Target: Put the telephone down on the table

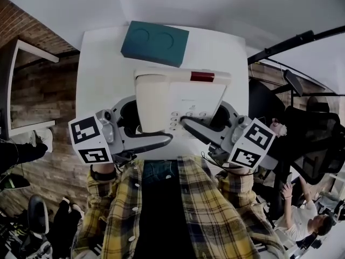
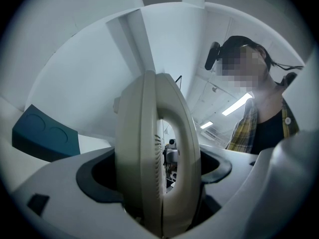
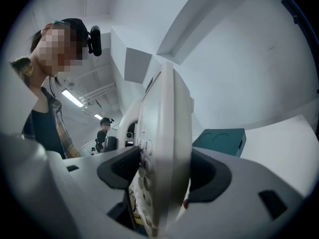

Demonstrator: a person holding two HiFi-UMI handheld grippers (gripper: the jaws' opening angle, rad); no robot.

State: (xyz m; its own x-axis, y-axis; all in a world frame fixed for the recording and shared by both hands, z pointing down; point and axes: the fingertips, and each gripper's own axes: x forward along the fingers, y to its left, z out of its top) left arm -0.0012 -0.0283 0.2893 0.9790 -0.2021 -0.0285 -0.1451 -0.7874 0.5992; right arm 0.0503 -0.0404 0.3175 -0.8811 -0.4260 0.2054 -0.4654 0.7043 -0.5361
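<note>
A cream desk telephone (image 1: 180, 99), with its handset (image 1: 152, 104) lying on its left side, is held between my two grippers over the white table (image 1: 102, 74). My left gripper (image 1: 141, 124) is shut on the handset side, with the phone (image 2: 154, 153) wedged edge-on between the jaws of this gripper (image 2: 159, 195). My right gripper (image 1: 207, 124) is shut on the keypad side, where the phone's edge (image 3: 167, 143) fills the gap in that gripper (image 3: 159, 193). Whether the phone touches the table is hidden.
A teal box (image 1: 155, 42) with two round hollows lies at the table's far side; it shows as a teal box (image 2: 45, 138) to the left and a teal box (image 3: 219, 141) to the right. A black office chair (image 1: 312, 139) and a seated person (image 1: 302, 220) are at right.
</note>
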